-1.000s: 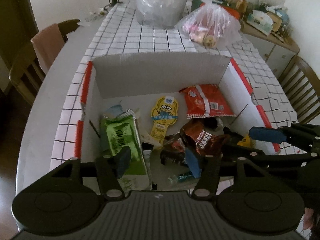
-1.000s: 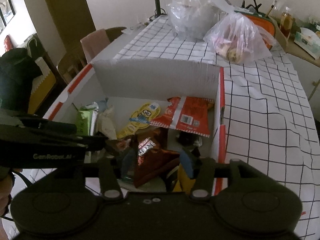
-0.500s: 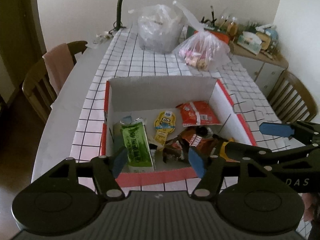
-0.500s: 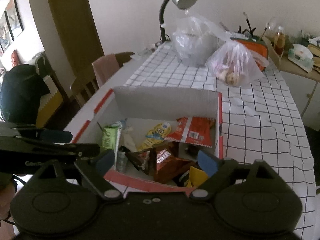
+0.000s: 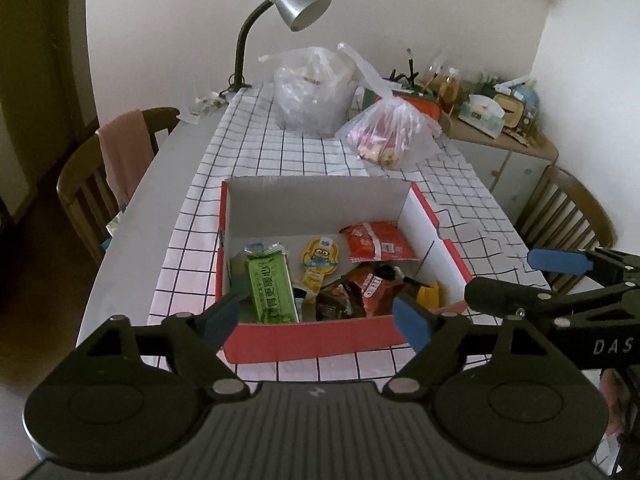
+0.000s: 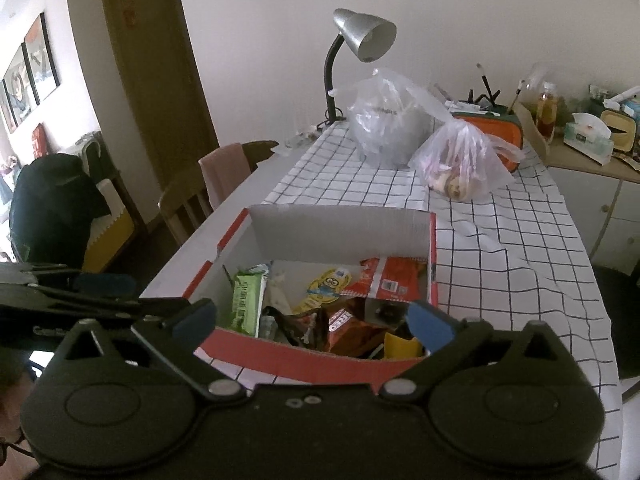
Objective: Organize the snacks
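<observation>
Snacks: all lie loose inside the red box [image 5: 304, 340] on the checked cloth [image 5: 280, 152]; none is seen on the cloth beside it.
Green pack [image 5: 271, 288]: against the box's left wall, long axis running front to back, near end at the front wall.
Minion card [image 5: 319, 262]: mid-floor, also lengthwise front to back.
Red bag [image 5: 376, 242]: flat at the far right corner.
Brown packs [image 5: 368, 290]: heaped at the front right, a yellow piece [image 5: 429, 294] beside them.
Left gripper [image 5: 316, 318]: fingers spread wide, nothing between them, held above and short of the front wall; the green pack lies straight ahead of its left finger.
Right gripper [image 6: 312, 318]: fingers likewise apart and empty, on the near side of the box; the brown heap and yellow piece sit just ahead of its right finger.
Nearer arm: judged, left for the green pack, right for the heap.
Coming move: probably a reach forward and down over the front wall; the fingers would need to straddle the green pack across its width.
Left view only: the box floor almost whole, the right gripper's blue pad [image 5: 560, 261] out past the box's right wall.
Right view only: a pale wrapper [image 6: 278, 298] beside the green pack, hidden from the left view; the right wall hides part of the red bag.
</observation>
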Action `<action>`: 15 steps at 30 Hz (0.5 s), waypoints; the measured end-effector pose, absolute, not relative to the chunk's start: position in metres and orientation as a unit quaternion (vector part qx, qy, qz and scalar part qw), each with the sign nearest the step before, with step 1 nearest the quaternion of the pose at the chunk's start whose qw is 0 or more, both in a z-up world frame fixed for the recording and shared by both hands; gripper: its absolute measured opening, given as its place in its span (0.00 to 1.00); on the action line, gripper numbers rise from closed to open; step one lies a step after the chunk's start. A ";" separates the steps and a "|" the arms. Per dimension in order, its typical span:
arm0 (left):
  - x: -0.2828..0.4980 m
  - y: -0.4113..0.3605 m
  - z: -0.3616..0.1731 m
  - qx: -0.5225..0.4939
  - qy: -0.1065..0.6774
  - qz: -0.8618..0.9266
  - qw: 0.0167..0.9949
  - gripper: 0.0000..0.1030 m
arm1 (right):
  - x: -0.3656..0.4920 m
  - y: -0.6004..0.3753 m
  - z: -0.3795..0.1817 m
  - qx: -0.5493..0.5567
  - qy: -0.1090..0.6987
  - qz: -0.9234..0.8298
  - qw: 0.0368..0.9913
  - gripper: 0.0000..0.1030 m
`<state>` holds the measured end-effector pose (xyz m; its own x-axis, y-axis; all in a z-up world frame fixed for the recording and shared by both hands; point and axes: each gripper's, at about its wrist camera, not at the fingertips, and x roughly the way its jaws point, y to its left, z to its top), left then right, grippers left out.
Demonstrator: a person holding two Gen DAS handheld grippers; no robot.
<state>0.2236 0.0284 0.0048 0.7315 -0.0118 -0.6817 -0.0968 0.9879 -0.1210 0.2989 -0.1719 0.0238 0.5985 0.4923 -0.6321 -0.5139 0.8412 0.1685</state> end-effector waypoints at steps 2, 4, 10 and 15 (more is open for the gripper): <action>0.219 0.027 0.005 -0.076 0.365 0.025 0.928 0.83 | 0.295 -0.175 0.025 -0.011 0.348 0.280 0.895 1.00; 0.214 0.026 0.006 -0.078 0.364 0.027 0.928 0.83 | 0.292 -0.177 0.027 -0.007 0.346 0.278 0.896 1.00; 0.204 0.023 0.007 -0.077 0.362 0.033 0.928 0.87 | 0.280 -0.181 0.032 -0.011 0.337 0.275 0.900 1.00; 0.194 0.019 0.011 -0.076 0.357 0.041 0.930 0.87 | 0.276 -0.187 0.038 -0.007 0.333 0.271 0.903 1.00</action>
<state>0.1942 0.0194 0.0106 0.7412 0.0215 -0.6710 -0.1302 0.9851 -0.1122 0.2756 -0.1870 0.0377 0.6311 0.4853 -0.6051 -0.4945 0.8528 0.1681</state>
